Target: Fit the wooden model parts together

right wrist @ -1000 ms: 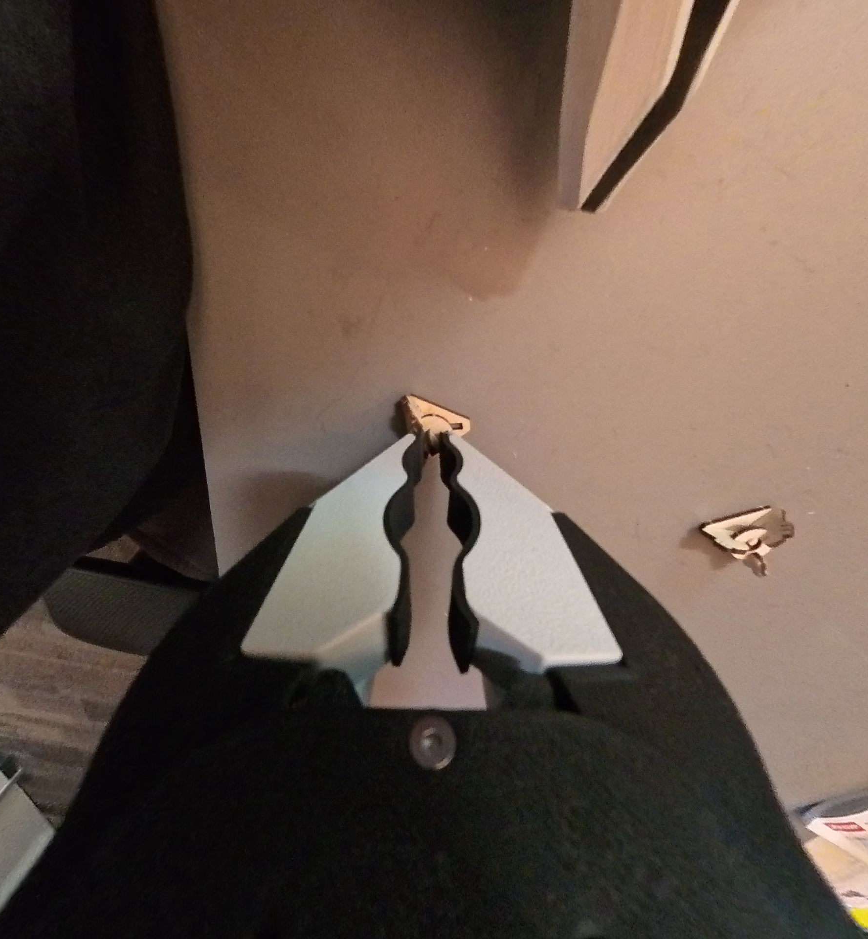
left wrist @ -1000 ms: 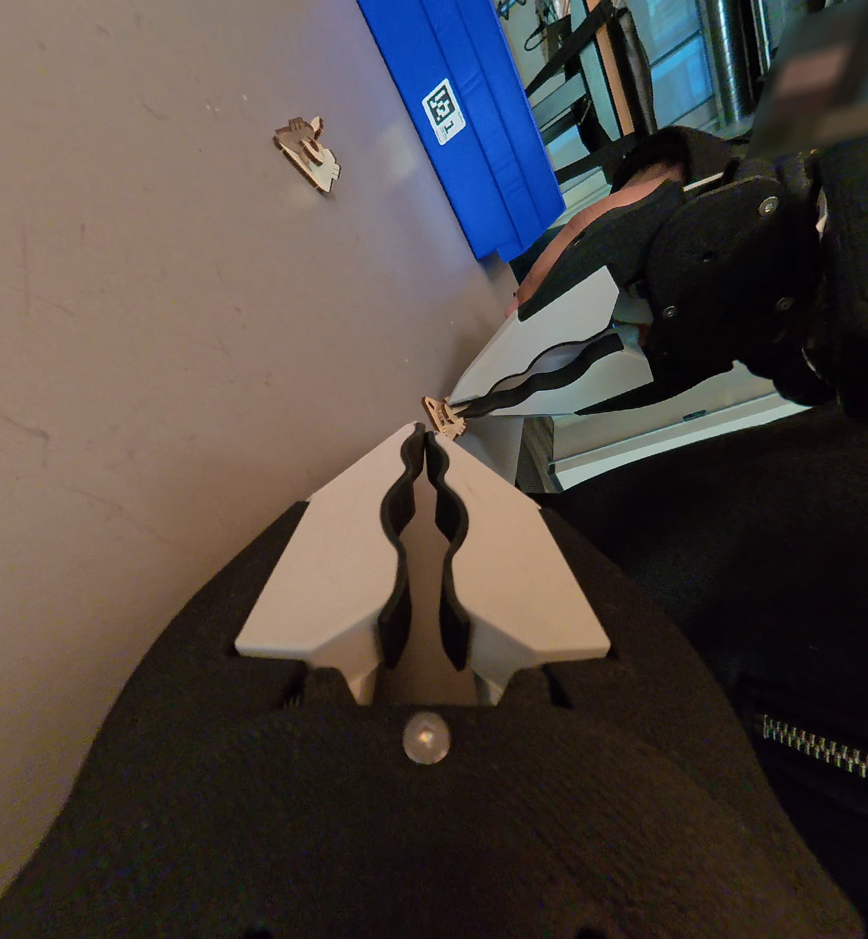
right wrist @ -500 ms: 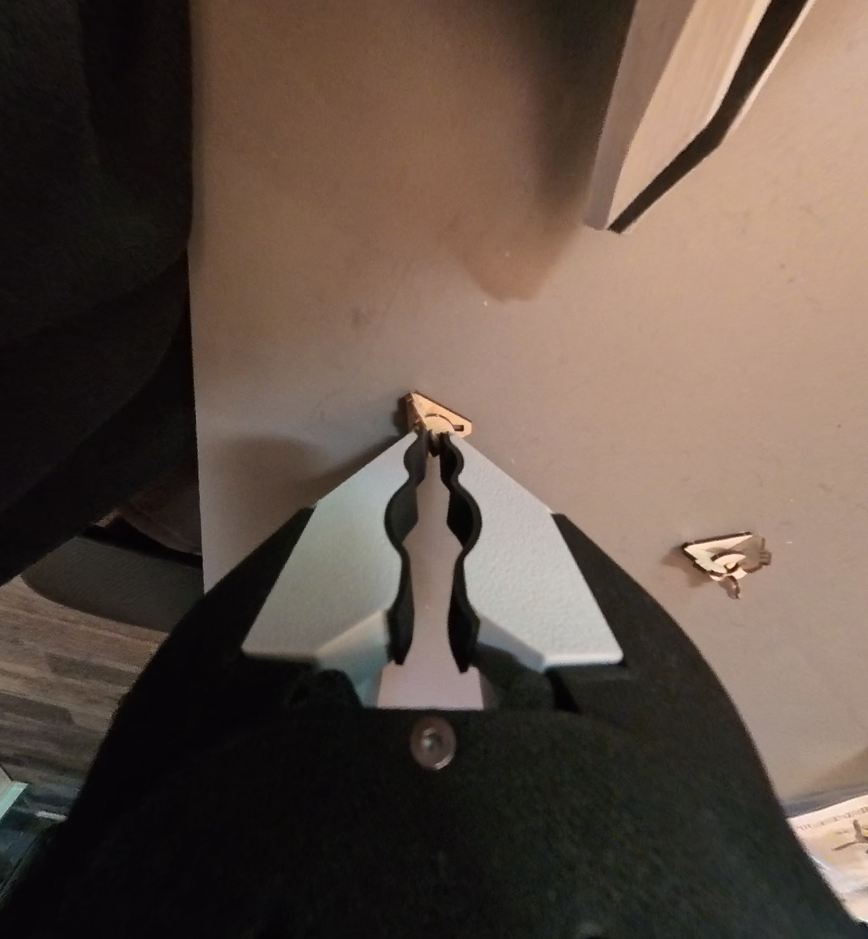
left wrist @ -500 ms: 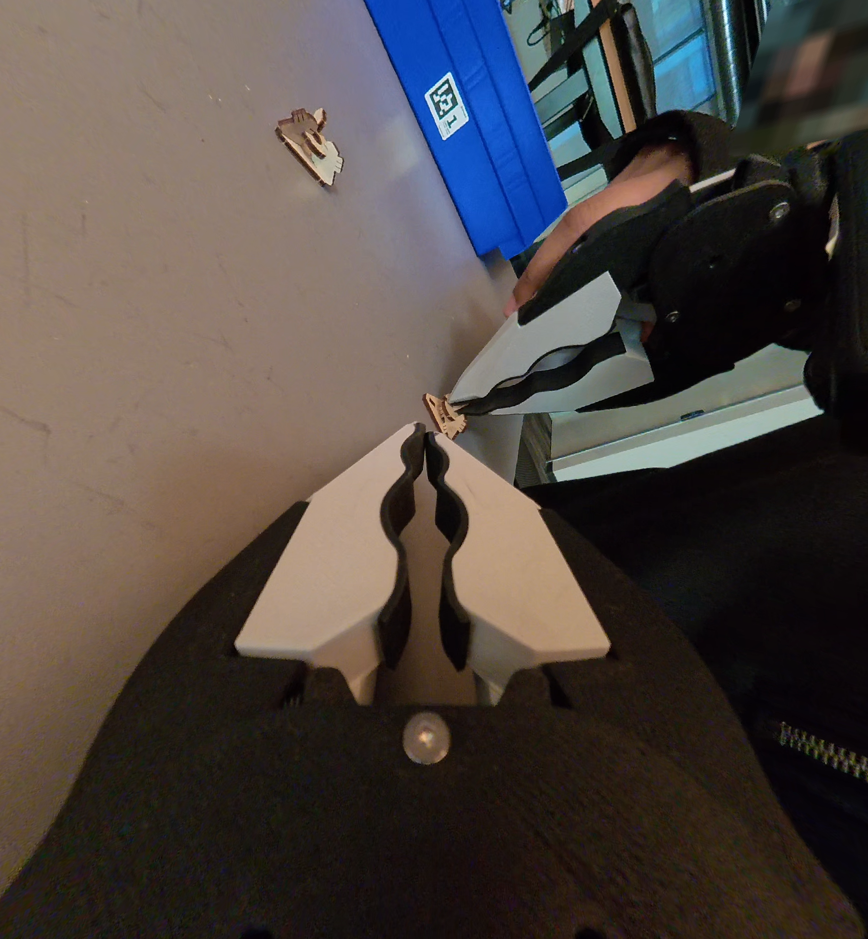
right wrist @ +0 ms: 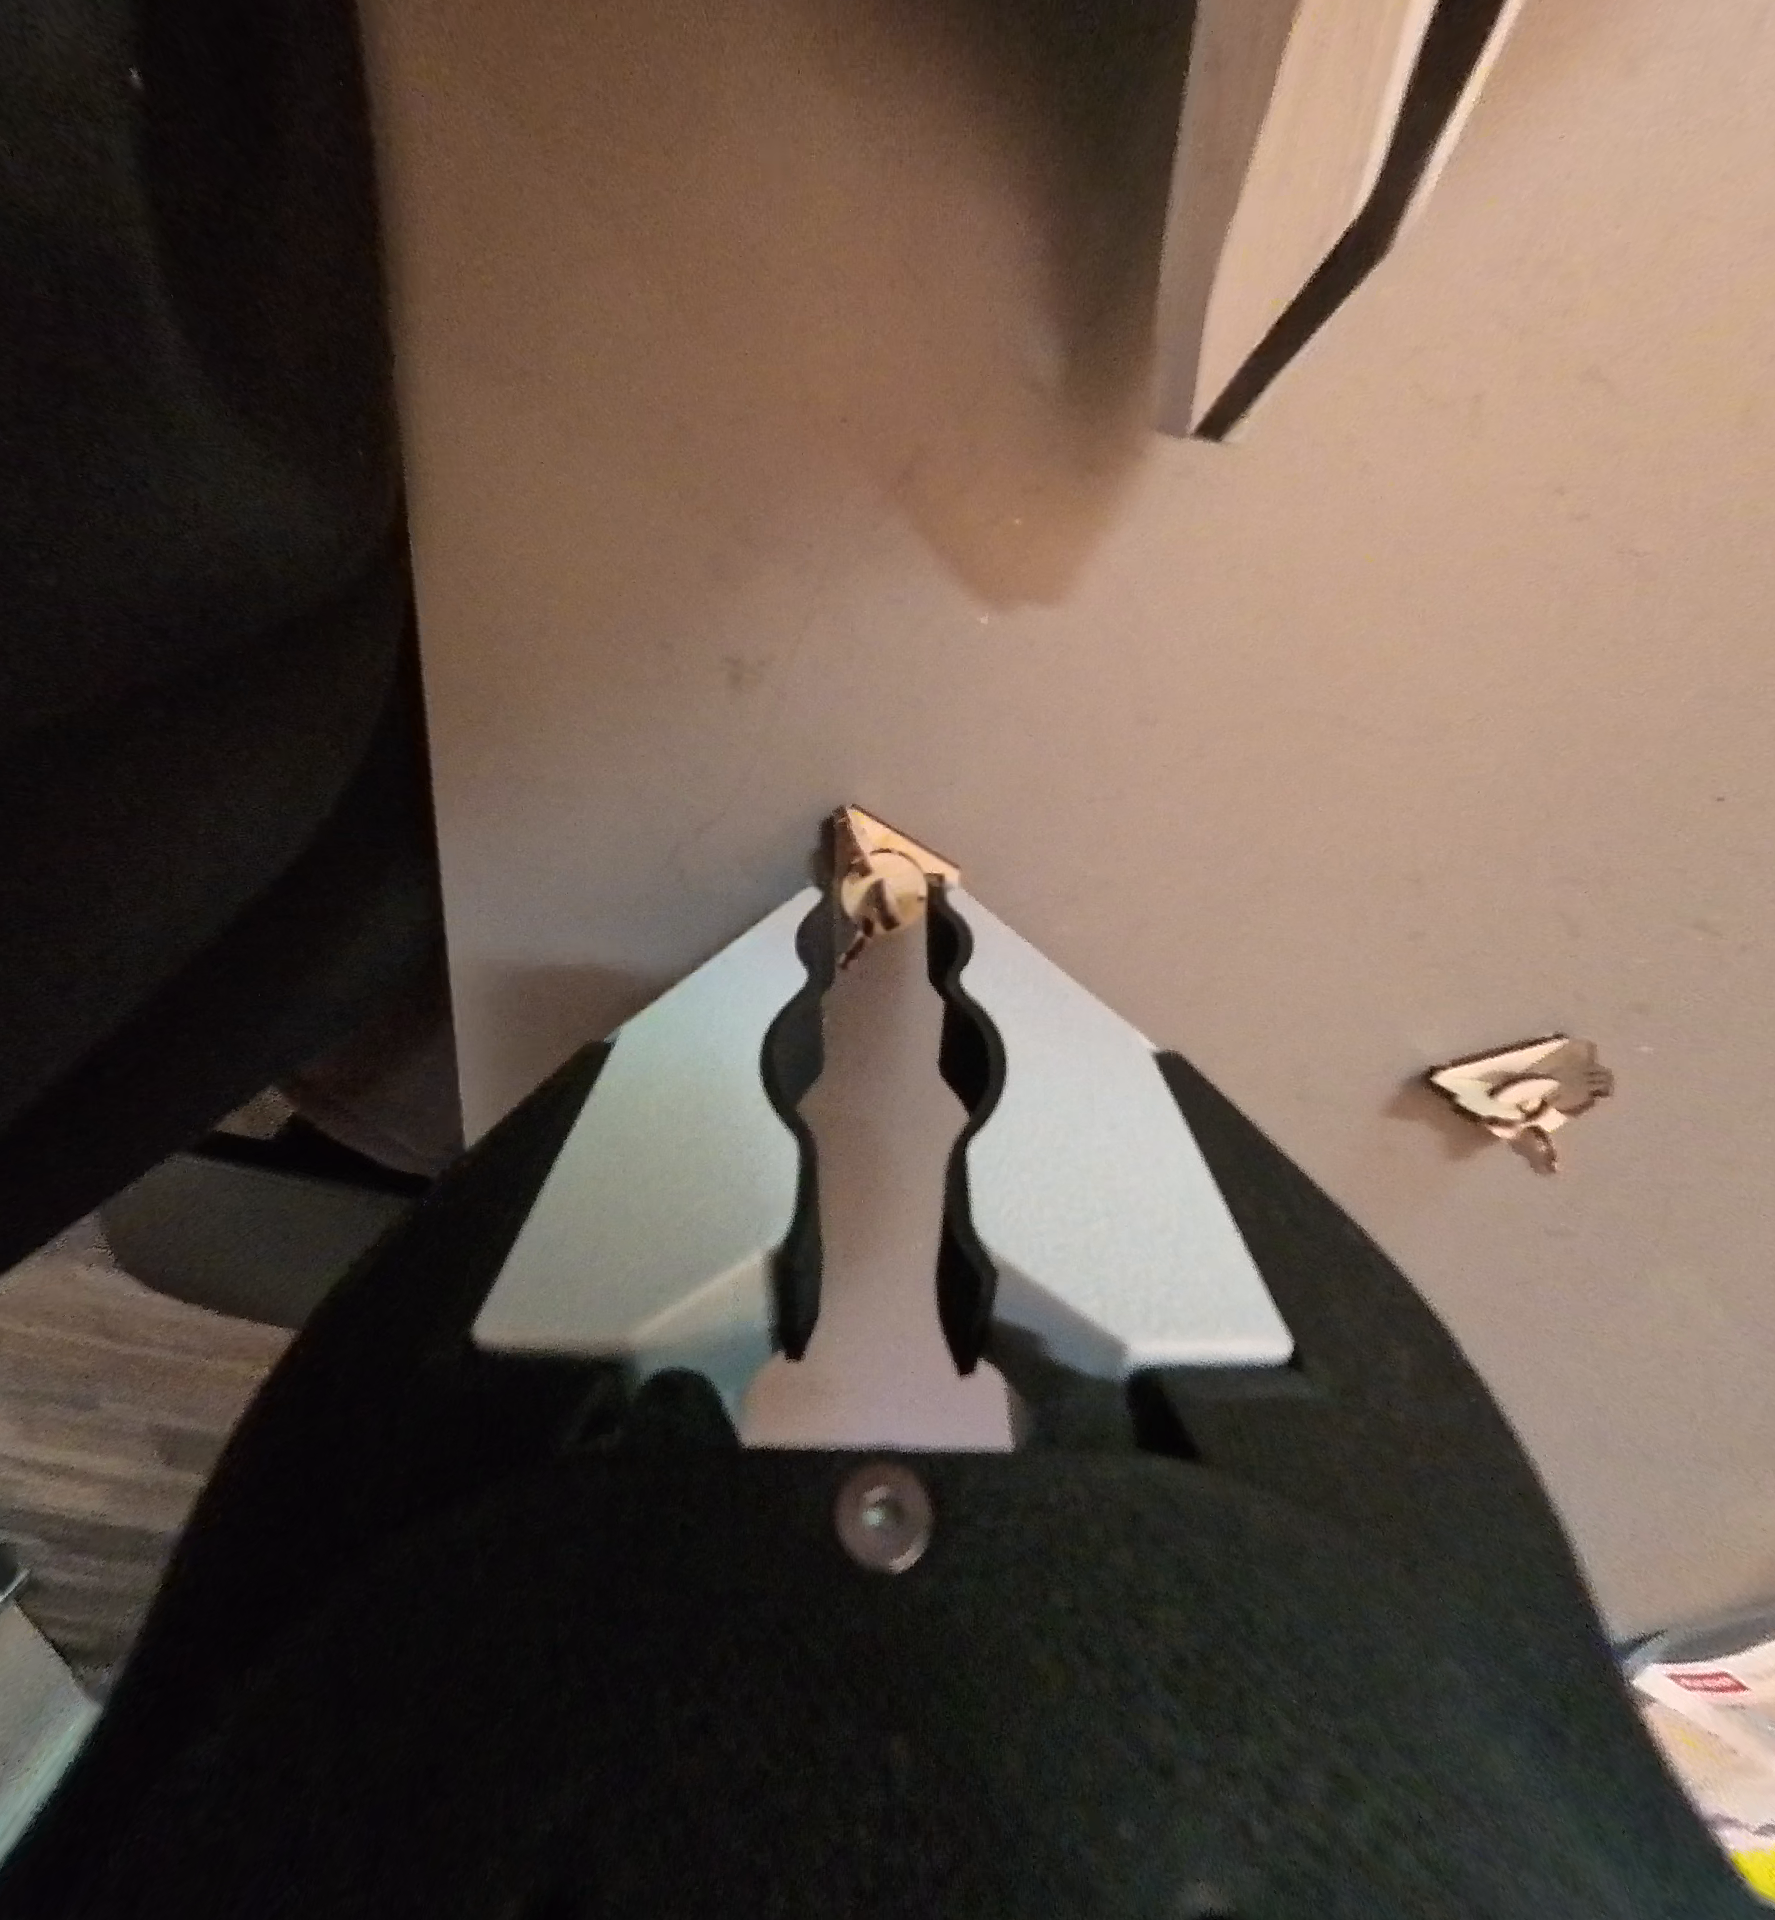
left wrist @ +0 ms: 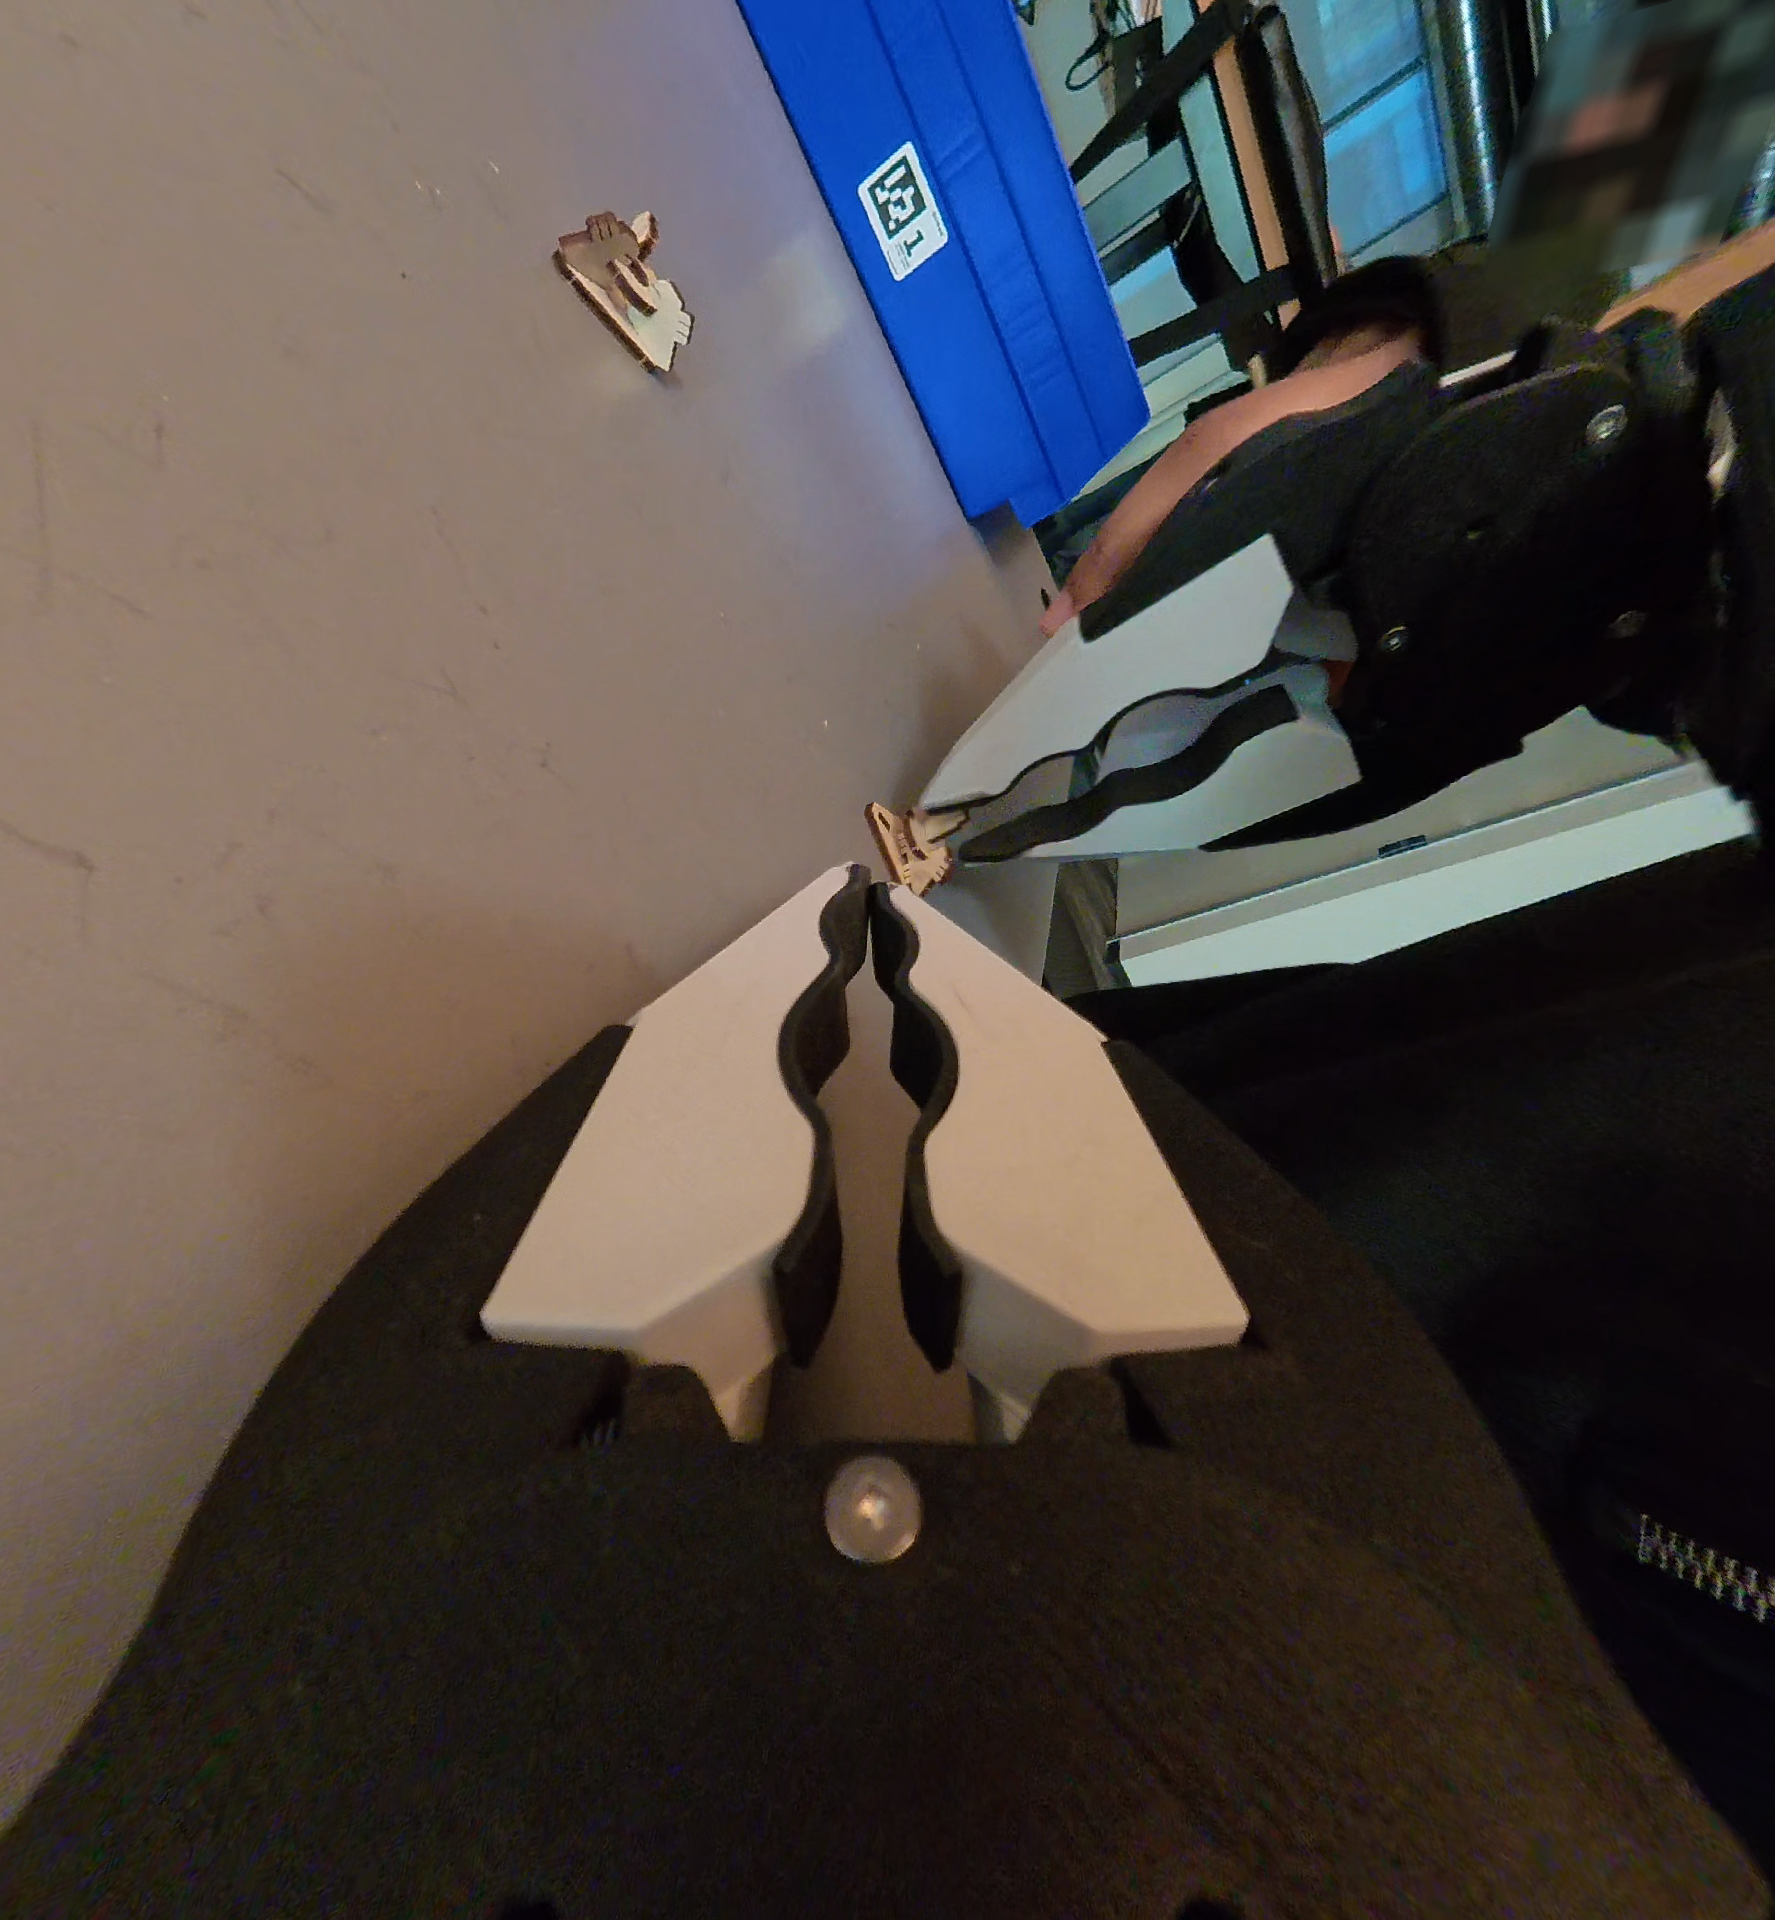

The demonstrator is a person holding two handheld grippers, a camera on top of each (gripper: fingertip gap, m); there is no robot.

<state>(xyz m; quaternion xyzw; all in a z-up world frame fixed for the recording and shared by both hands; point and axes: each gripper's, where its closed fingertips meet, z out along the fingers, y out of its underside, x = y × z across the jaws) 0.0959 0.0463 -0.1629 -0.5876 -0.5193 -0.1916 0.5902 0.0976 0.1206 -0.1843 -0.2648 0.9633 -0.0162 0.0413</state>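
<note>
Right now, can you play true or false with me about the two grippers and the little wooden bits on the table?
1. The left gripper's fingers are closed together with nothing between them. True.
2. Two small wooden pieces are on the table. True: one at the right gripper's fingers, another farther off.
3. The box at the table's far edge is red. False: the box is blue.
4. The right gripper's fingertips touch each other. False: they stand apart, with a wooden piece at the tips.
5. The left gripper holds the farther wooden piece. False: it lies alone on the table.
</note>
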